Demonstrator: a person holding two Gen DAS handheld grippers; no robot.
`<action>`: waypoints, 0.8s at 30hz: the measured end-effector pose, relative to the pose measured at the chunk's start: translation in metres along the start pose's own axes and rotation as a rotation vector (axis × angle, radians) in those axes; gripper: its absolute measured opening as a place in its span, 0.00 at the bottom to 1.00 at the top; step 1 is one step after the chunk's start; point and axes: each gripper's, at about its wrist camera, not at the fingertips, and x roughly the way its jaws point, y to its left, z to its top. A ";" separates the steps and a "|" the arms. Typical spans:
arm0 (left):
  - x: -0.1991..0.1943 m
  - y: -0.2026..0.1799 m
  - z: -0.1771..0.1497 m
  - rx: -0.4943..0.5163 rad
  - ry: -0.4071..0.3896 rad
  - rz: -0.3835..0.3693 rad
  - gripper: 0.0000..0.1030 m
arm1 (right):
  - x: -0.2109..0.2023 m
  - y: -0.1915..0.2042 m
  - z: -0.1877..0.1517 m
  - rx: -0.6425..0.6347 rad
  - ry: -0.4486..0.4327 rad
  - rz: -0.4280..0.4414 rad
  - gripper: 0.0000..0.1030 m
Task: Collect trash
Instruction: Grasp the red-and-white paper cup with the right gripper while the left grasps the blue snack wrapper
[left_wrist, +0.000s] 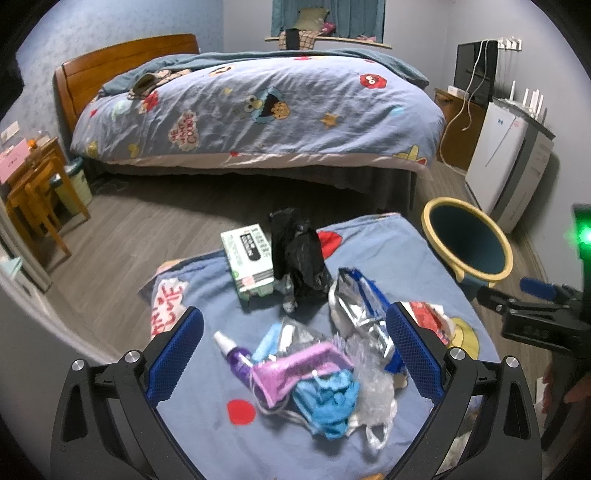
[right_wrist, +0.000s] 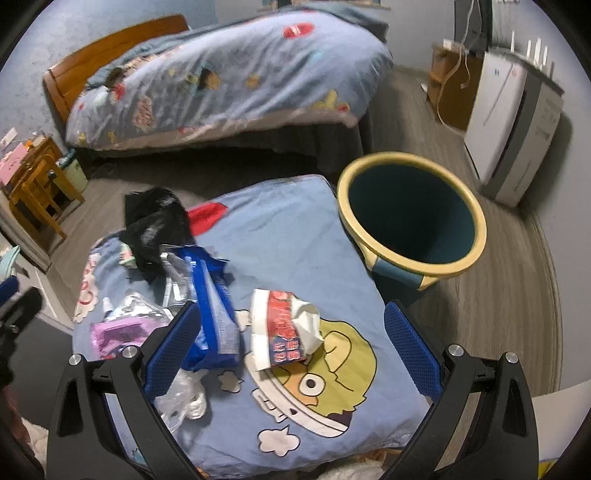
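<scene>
Hovering above a cartoon-print cushion (right_wrist: 306, 236), my left gripper (left_wrist: 295, 356) holds its jaws wide over a purple spray bottle (left_wrist: 233, 355), a purple pouch (left_wrist: 295, 371) and a blue glove (left_wrist: 327, 404), gripping nothing. A green box (left_wrist: 248, 260) and a black bag (left_wrist: 299, 254) lie beyond. My right gripper (right_wrist: 291, 349), jaws equally wide and empty, frames a red-and-white wrapper (right_wrist: 284, 328); a blue packet (right_wrist: 214, 314) lies beside it. The bin (right_wrist: 410, 221) stands on the floor at right.

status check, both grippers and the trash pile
Left hand-held gripper open over trash pile. Right hand-held gripper open, empty, near red-white wrapper. Bin empty, path clear.
</scene>
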 end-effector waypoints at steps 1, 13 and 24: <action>0.006 0.003 0.001 -0.012 0.002 -0.007 0.95 | 0.008 -0.003 -0.001 0.010 0.015 -0.011 0.95; 0.070 0.018 0.002 -0.080 0.084 -0.034 0.95 | 0.073 -0.010 -0.009 0.042 0.209 -0.006 0.67; 0.131 -0.042 0.003 0.003 0.179 -0.135 0.83 | 0.086 -0.011 -0.017 -0.012 0.256 0.058 0.05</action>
